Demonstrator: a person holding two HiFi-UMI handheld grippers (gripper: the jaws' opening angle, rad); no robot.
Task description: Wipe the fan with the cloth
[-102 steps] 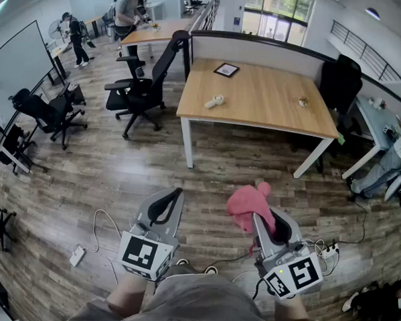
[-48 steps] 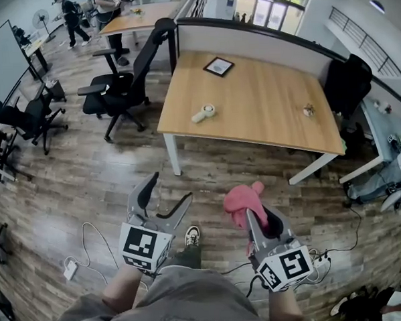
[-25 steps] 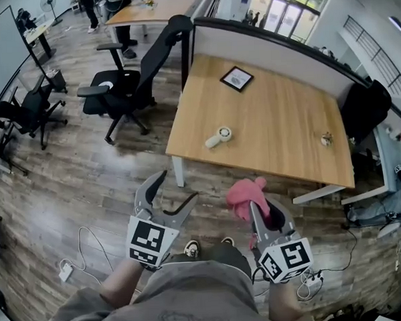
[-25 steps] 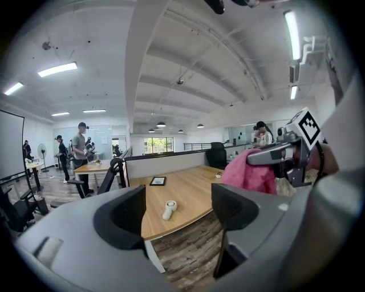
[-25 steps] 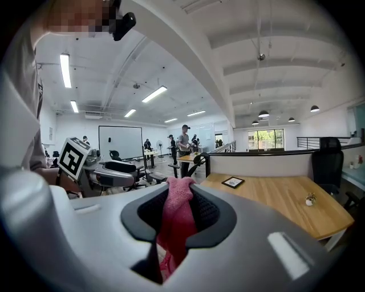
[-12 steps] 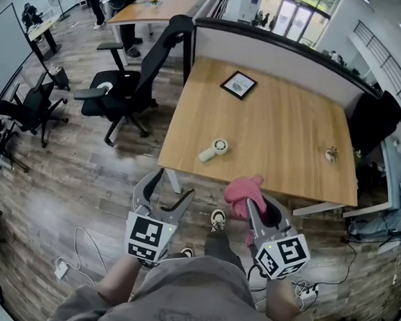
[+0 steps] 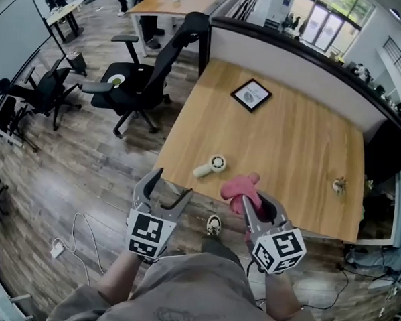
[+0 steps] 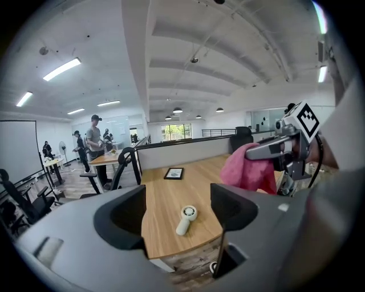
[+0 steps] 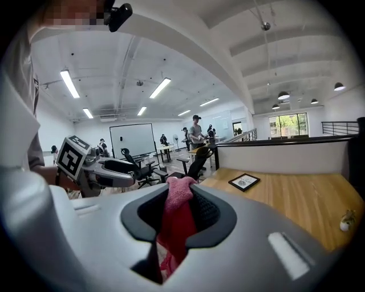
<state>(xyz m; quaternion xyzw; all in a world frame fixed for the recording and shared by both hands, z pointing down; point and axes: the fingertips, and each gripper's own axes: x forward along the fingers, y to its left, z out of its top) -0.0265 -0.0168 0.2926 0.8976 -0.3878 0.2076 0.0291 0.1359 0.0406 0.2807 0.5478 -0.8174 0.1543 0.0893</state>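
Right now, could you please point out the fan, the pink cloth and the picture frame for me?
fan [image 7: 218, 163], head view, on its round head.
pink cloth [image 7: 237, 187], head view, on the bunched upper part.
picture frame [image 7: 251, 95], head view, on the middle of the picture.

The cloth [image 7: 237, 187] is pink, bright against the pale honey wood of the table [image 7: 300, 151]. The fan [image 7: 211, 166] is creamy white. The left gripper [image 7: 173, 183] and right gripper [image 7: 253, 202] are grey, each wearing black-and-white square markers. There's a black chair [image 7: 139, 86], a streaky grey-brown plank floor [image 7: 74, 176] and a black-framed picture [image 7: 251, 95].
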